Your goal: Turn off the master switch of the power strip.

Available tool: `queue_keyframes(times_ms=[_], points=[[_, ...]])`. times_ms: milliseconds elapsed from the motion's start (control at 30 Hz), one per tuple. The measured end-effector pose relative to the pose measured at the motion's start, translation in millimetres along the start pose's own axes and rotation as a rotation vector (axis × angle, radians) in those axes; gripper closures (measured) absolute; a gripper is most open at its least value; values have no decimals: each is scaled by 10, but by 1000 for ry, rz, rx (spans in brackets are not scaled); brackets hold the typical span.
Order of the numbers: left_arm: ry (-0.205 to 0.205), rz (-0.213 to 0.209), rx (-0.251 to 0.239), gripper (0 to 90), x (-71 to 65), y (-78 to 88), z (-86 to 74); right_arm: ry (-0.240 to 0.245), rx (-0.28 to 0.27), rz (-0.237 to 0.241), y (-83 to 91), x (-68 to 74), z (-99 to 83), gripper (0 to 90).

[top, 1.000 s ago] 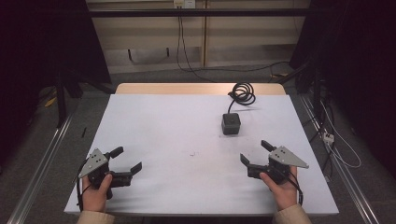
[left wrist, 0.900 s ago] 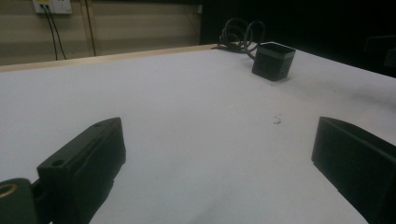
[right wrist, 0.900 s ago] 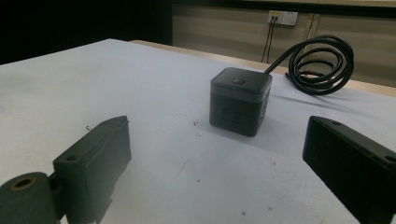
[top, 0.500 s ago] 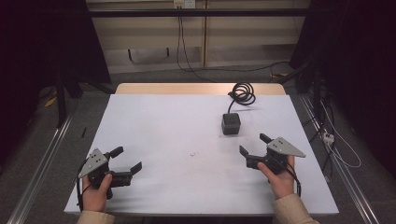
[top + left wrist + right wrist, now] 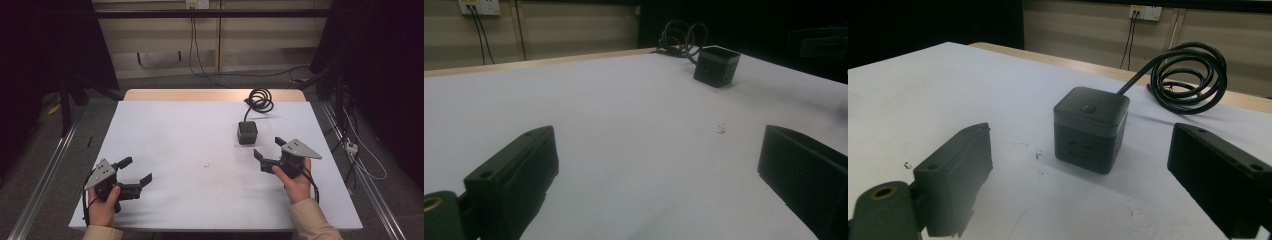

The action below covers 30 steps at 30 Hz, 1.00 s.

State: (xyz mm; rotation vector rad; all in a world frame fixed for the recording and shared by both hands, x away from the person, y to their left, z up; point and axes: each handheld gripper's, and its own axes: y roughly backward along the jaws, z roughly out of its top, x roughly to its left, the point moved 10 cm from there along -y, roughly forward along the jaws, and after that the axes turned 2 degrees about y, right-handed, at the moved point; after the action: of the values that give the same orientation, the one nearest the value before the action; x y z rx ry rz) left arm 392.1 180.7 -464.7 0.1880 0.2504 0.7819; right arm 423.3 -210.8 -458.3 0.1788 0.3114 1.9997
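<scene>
A dark grey cube power strip (image 5: 247, 132) stands on the white table (image 5: 190, 145), right of the middle, with its black coiled cable (image 5: 261, 101) behind it. My right gripper (image 5: 268, 148) is open just in front of and to the right of the cube, jaws pointing at it. In the right gripper view the cube (image 5: 1091, 129) sits upright between and beyond the jaws, a button on top, with the coiled cable (image 5: 1188, 80) behind. My left gripper (image 5: 135, 170) is open near the front left of the table, holding nothing. The cube (image 5: 716, 65) is far off in the left gripper view.
A wooden strip (image 5: 215, 95) edges the table's far side. Wall sockets (image 5: 196, 4) with hanging cables are on the back wall. Metal rails (image 5: 45, 170) run along the floor on both sides. A white plug block (image 5: 351, 147) lies on the floor at the right.
My right gripper has moved forward and slightly left toward the cube. The left gripper has stayed where it was.
</scene>
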Motion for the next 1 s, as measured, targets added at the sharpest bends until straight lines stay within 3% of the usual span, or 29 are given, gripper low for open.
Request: queue_keyframes(times_ms=[533, 1000], points=[[-2, -2, 5, 24, 4, -8, -4, -25, -3, -1, -146, -36, 96, 107], [-1, -4, 3, 24, 8, -5, -2, -19, 3, 0, -280, -34, 181, 115]])
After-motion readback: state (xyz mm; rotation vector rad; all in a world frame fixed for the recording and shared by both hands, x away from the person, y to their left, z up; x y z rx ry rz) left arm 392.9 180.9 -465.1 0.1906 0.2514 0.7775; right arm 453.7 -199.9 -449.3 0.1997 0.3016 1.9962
